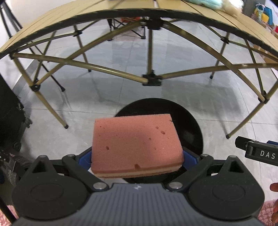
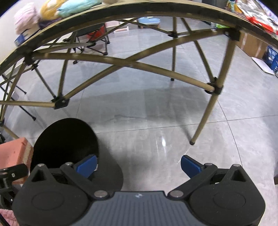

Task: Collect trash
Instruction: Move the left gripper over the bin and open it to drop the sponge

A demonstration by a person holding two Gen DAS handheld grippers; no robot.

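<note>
My left gripper (image 1: 137, 157) is shut on a pink sponge (image 1: 136, 144) with a dark scouring layer underneath, held flat above the mouth of a black round trash bin (image 1: 191, 128) on the floor. In the right wrist view the sponge (image 2: 13, 151) shows at the far left, beside the bin (image 2: 66, 140). My right gripper (image 2: 139, 166) is open and empty, its blue pads (image 2: 190, 165) wide apart, just right of the bin. Its black body (image 1: 257, 151) shows at the left view's right edge.
A tan folding table (image 1: 121, 10) with crossed metal legs (image 1: 86, 67) stands ahead over the grey tiled floor (image 2: 156, 113). Soft toys (image 2: 52, 8) lie on its top. A black case (image 1: 10, 118) stands at the left. Cardboard boxes (image 2: 252, 47) sit far right.
</note>
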